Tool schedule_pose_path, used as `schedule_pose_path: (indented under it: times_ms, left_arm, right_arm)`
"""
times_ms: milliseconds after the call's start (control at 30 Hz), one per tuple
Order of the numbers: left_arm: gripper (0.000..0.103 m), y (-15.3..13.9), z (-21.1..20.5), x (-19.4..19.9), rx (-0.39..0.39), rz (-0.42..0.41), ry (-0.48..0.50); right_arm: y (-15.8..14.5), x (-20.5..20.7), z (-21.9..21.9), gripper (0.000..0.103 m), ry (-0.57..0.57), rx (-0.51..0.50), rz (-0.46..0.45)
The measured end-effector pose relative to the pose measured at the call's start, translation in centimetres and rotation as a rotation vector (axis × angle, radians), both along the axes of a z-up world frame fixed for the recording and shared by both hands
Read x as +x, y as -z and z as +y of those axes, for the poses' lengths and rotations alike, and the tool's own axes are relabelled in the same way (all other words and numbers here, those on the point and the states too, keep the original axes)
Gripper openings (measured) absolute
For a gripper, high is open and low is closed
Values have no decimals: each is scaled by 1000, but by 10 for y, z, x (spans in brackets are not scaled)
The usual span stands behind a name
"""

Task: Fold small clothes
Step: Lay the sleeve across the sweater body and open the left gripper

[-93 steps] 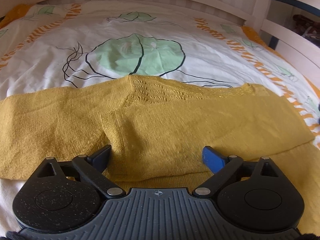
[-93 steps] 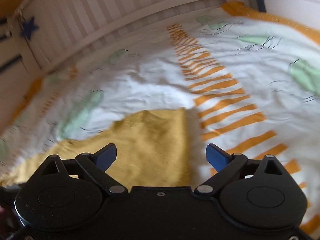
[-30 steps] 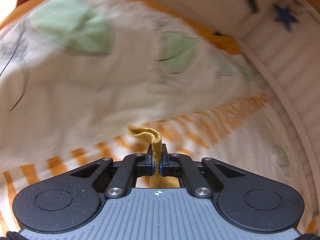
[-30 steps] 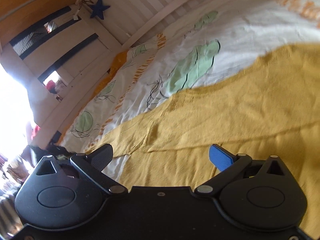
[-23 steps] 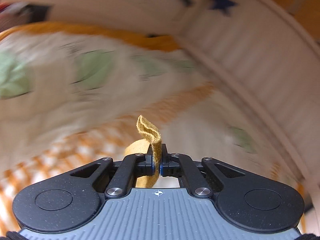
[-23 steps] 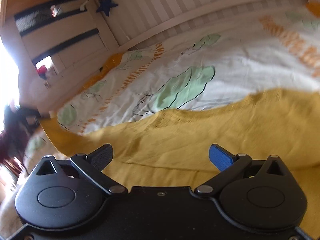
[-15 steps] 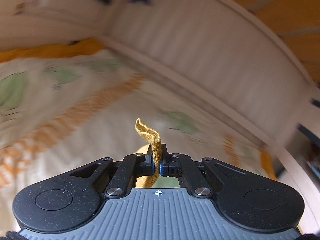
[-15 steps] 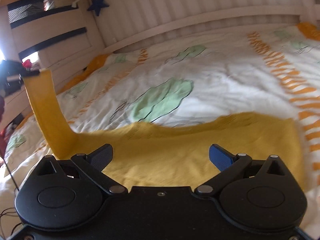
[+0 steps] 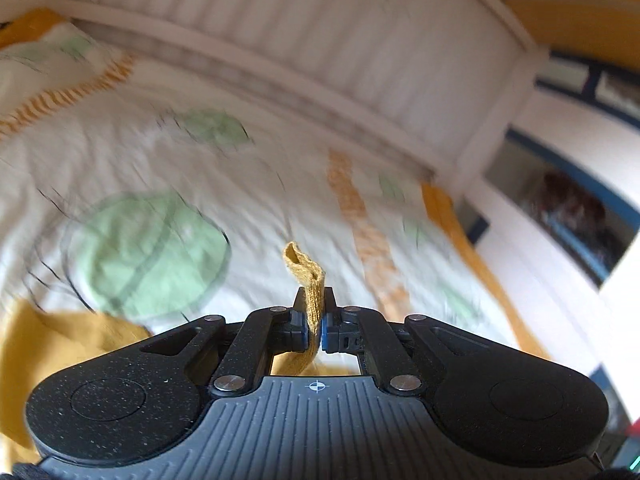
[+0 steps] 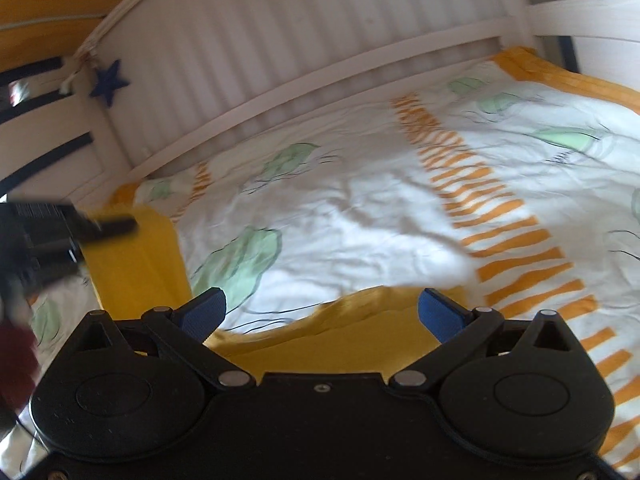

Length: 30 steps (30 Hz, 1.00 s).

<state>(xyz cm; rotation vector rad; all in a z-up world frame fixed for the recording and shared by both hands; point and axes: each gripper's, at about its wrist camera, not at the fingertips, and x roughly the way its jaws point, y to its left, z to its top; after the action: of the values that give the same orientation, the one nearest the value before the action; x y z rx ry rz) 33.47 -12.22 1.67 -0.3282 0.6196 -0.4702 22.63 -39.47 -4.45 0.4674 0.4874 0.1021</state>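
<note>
We're lifting one end of the yellow knit top [image 10: 136,264] w/ the left gripper [image 9: 315,320], jaws clenched on a strip of the fabric that pokes up between the pads; in the right wrist view that gripper shows at far left, blurred, w/ the sleeve-like strip hanging below it. The rest of the top is lying on the jellyfish-print bedspread [image 10: 360,216], just under and ahead of the right gripper [image 10: 322,312], which is hovering w/ jaws spread wide & empty, not touching the cloth as far as we can tell. To do this fold well we're probably wanting to carry the lifted end across toward the body, keep it taut, and pin the body w/ the right so nothing drags. Risk: the thin pinch slipping mid-swing.
</note>
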Motion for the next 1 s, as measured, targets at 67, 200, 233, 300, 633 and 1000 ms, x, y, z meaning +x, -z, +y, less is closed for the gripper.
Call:
schedule_pose_path:
  times_ms: [67,200,233,300,633,1000]
  left_arm:
    - [16,15,-17,-1,41,36,53]
    - [33,32,-27,-11,55,70,128]
    - [34,36,-26,-13,59,63,136]
    - [37,37,-23,-19,71,43,141]
    - [49,43,51,-32,264,-1,-2]
    - [49,88,176,-18,344,163,-269]
  right_arm:
    - [2,0,-9,102,24,23,12]
    - [5,0,-22,103,60,61,24]
    - [6,0,-24,103,66,64,24]
    - [6,0,-27,103,78,69,25]
    - [25,10,-23,103,33,95,64]
    - [49,20,14,103,-127,-6,70]
